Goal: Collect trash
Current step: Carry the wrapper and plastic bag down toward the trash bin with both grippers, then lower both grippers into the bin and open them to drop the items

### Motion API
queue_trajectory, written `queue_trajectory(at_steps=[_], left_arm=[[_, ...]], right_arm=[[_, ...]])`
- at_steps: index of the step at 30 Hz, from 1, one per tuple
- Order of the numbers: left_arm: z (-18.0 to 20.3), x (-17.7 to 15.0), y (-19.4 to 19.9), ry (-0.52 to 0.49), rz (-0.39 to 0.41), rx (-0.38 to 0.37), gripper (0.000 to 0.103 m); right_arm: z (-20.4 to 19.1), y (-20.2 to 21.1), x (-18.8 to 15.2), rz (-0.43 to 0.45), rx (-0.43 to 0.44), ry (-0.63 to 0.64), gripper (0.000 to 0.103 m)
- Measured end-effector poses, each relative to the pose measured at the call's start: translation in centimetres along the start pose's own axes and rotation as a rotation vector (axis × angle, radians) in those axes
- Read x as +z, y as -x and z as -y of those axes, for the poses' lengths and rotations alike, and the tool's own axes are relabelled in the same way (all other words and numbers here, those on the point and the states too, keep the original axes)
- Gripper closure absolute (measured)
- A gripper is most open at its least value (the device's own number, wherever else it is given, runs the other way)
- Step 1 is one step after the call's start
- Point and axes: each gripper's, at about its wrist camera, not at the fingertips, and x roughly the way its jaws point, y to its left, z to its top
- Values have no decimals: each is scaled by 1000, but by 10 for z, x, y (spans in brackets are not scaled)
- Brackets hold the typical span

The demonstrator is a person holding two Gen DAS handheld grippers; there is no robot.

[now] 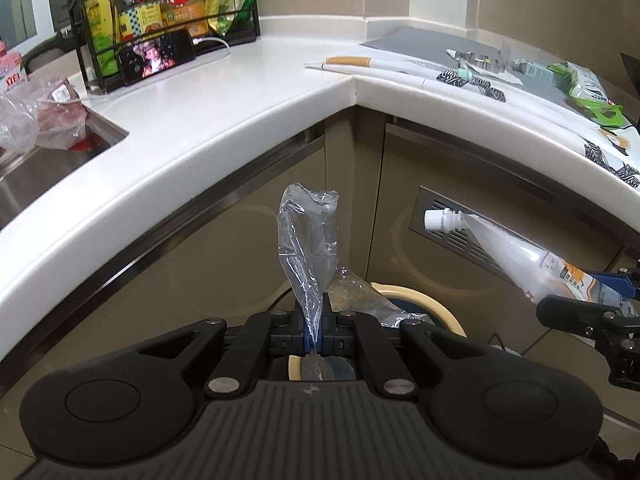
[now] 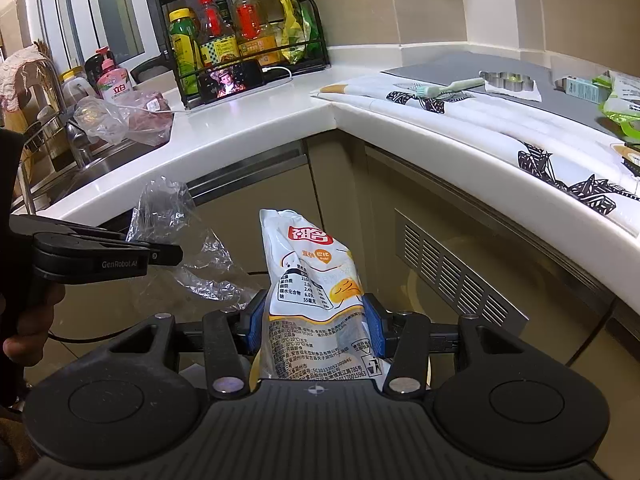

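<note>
Two pieces of trash are already in your grip, and both hang over the round bin (image 1: pixel 416 300) on the floor below the corner of the desk (image 1: pixel 240 92). Your left hand-held gripper (image 1: pixel 316 336) has its jaws pressed together on a scrap of clear plastic film (image 1: pixel 308 240), which stands up crumpled above the pads; it looks almost weightless and limp, so it may cling to the pads when you let go, and a small shake would likely free it. Your right hand-held gripper (image 2: pixel 316 330) is clamped across the middle of a white spouted drink pouch (image 2: pixel 316 280), its blue pads (image 2: pixel 376 328) squeezing the two sides. That pouch looks soft and slick, probably near empty and light, so a grip on the flat body as you have it suits better than one on the hard cap. More wrappers lie on the desk to the right, among them a green packet (image 1: pixel 588 88); thin and crinkly, it looks best pinched at an edge that lifts off the surface.
</note>
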Motion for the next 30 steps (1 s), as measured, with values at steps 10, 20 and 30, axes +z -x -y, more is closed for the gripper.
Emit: queue_trajectory(at_steps=[10,20,30], left_arm=[[-6,-2,-17,27,-70,-8,100],[-1,-6,-55,3,-165,-44,100],[14,-12,-100,-41,-235,-52,100]], right_arm=[[4,-12,3,-3,-31,-15,52],[11,-54,-1,-83,-29,-25,52],[17,-99,-8,-174,-56,-34,52]])
